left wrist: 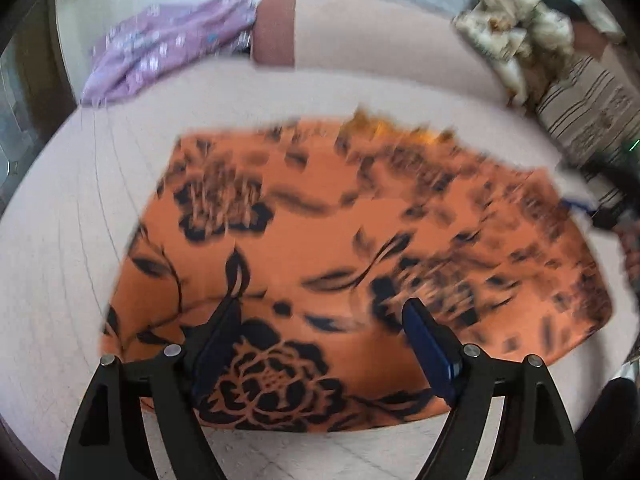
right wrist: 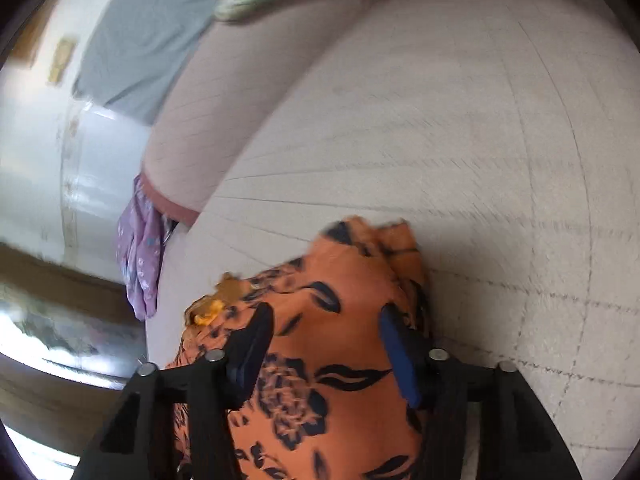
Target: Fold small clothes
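Observation:
An orange garment with black flower print (left wrist: 320,248) lies spread flat on the pale bed sheet (left wrist: 80,240). My left gripper (left wrist: 320,312) is open above its near edge, with nothing between the fingers. In the right wrist view the same garment (right wrist: 320,320) lies under my right gripper (right wrist: 324,316), which is open over a bunched end of the cloth. The right gripper's hand and dark body show at the garment's right edge in the left wrist view (left wrist: 612,216).
A lilac flowered garment (left wrist: 160,52) lies at the far left of the bed, also in the right wrist view (right wrist: 140,256). A pink pillow (left wrist: 360,36) and a pile of patterned cloth (left wrist: 516,28) lie at the head. A striped cloth (left wrist: 588,120) is at right.

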{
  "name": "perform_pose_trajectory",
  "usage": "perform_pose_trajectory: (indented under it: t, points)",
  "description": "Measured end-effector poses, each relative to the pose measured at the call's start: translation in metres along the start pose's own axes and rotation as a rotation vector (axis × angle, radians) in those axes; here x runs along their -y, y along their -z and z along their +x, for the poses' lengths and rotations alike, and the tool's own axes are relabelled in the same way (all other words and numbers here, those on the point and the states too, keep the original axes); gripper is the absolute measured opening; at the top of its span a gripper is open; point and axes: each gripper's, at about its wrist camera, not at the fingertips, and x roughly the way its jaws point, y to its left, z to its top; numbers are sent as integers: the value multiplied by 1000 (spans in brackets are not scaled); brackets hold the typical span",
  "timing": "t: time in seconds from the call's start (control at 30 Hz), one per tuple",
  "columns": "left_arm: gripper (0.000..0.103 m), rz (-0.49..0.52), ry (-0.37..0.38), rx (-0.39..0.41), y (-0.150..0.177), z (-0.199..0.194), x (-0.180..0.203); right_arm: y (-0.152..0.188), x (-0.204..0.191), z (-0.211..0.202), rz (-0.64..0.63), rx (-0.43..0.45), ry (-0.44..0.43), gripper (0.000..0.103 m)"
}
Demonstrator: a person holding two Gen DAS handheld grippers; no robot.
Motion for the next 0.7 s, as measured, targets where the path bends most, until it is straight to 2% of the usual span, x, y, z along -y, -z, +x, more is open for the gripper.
perform_pose_trajectory:
  t: [0.1, 0.13, 0.17, 0.2, 0.23, 0.3, 0.33, 0.4, 0.47, 0.53, 0.57, 0.6, 0.63, 0.7]
  points:
    - [85, 54, -40, 23, 2, -2, 7, 0, -18, 13, -90, -47, -44, 72]
    - [84, 42, -26, 20, 1, -4, 6, -3, -12, 22, -78, -71, 13, 73]
    - [84, 25, 1, 24, -1, -9, 4, -6, 2, 32, -46, -74, 63, 66]
    - [84, 7, 25, 37, -2, -18, 1, -8, 9, 30, -7, -42, 69, 60]
    - [84, -9, 23, 67, -4, -28, -4, -9, 9, 24, 18, -20, 78, 58]
    - [84, -31, -17, 123, -6, -44, -14, -5, -13, 7, -61, 34, 129, 66]
    - [85, -46, -20, 150, -7, -52, -21, -1, -22, 1, -103, 47, 130, 66]
    - [85, -71, -45, 167, -3, -57, -32, 13, -42, -18, -152, 44, 38, 70]
    - [85, -96, -77, 119, 2, -42, -43, 28, -45, -28, -163, 9, -29, 80]
    - [84, -88, -95, 16, 9, -11, -54, 49, -33, -21, -151, -52, -25, 80]
    - [84, -72, -98, 20, 10, -7, -55, 56, -21, -11, -123, -84, 29, 78]
    - [84, -45, -105, 41, 9, -9, -53, 60, -9, -2, -86, -109, 78, 71]
    - [84, -28, -109, 41, 5, -14, -51, 63, 1, -11, -50, -52, 63, 65]
    - [85, -51, -89, 79, 0, -28, -53, 68, -6, -35, -26, 0, 85, 70]
